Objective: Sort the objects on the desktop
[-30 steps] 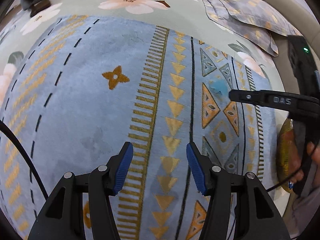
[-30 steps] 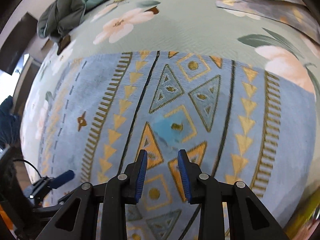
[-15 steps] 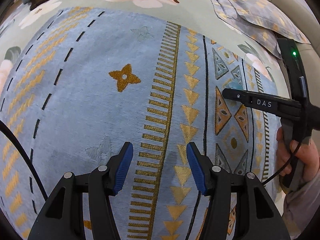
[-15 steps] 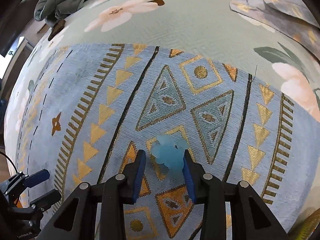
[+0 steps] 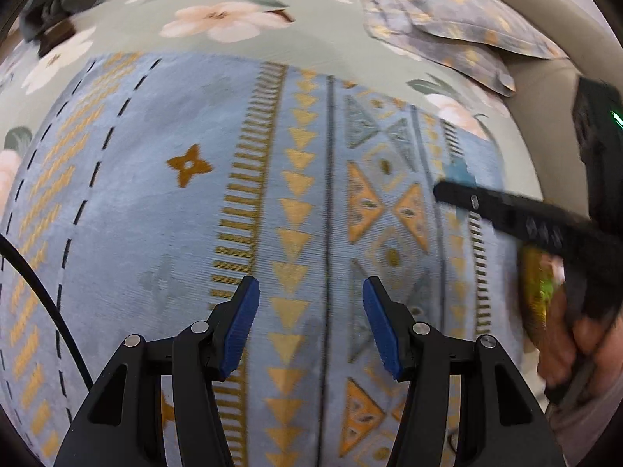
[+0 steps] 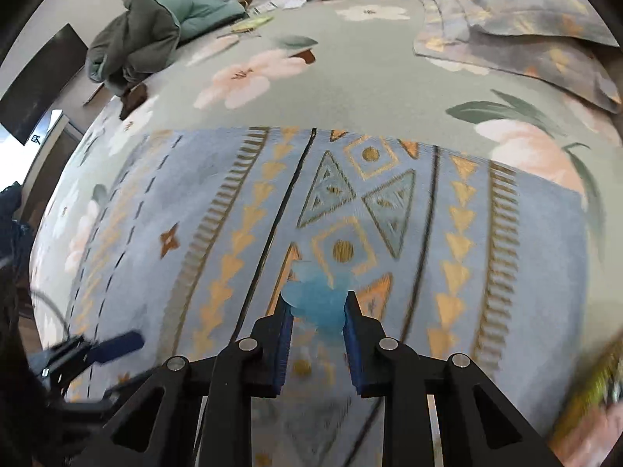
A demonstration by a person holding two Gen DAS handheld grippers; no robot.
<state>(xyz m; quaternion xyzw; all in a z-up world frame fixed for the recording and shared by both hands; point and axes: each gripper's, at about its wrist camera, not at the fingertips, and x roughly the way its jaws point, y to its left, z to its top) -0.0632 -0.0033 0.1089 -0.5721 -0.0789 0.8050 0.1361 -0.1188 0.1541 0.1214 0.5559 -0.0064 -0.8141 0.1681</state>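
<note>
A small translucent blue clip-like object (image 6: 317, 303) sits between the blue pads of my right gripper (image 6: 316, 313), which is shut on it and holds it above the patterned blue rug (image 6: 525, 272). In the left wrist view the same blue object (image 5: 459, 173) shows at the tip of the right gripper's black finger (image 5: 506, 214) at the right. My left gripper (image 5: 309, 323) is open and empty, hovering over the rug (image 5: 155, 194).
The rug lies on a floral grey-green bedspread (image 6: 350, 89). Pillows (image 6: 525, 27) lie at the back right, a pile of green clothes (image 6: 155, 35) at the back left. A shiny yellow-green packet (image 5: 539, 292) is by the right hand.
My right gripper closed on the blue object and lifted it off the rug, pulling back. The left gripper drifted a little; it stays open.
</note>
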